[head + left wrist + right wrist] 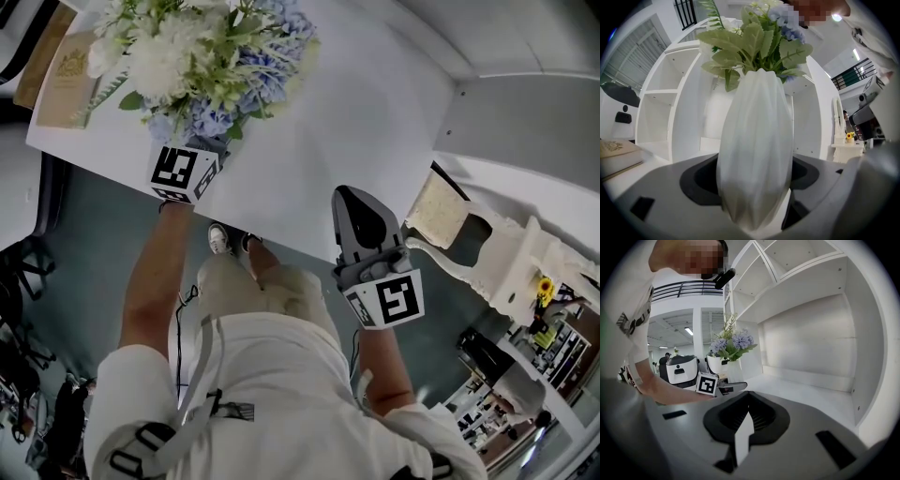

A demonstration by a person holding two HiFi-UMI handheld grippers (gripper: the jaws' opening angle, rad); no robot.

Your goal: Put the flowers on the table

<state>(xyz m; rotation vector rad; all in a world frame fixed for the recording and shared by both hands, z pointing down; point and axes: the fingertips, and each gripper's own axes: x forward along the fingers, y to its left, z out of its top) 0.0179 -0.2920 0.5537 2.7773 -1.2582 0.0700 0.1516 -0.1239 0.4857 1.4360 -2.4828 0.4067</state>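
A bunch of white and pale blue flowers [202, 52] with green leaves stands in a white ribbed vase [757, 150]. My left gripper [757, 208] is shut on the vase's lower body, one jaw on each side. In the head view the left gripper [199, 155] sits at the near left edge of the white table [347, 112], with the blooms hiding the vase. In the right gripper view the vase [735, 372] is upright at the table surface; whether it touches I cannot tell. My right gripper [349, 202] is shut and empty over the table's near edge, to the right of the flowers.
A tan book [66, 70] lies on the table's far left corner, left of the flowers. White open shelves [801, 282] rise behind the table. A white carved chair or stand [506, 253] is to the right, with a small sunflower pot [544, 291] on it.
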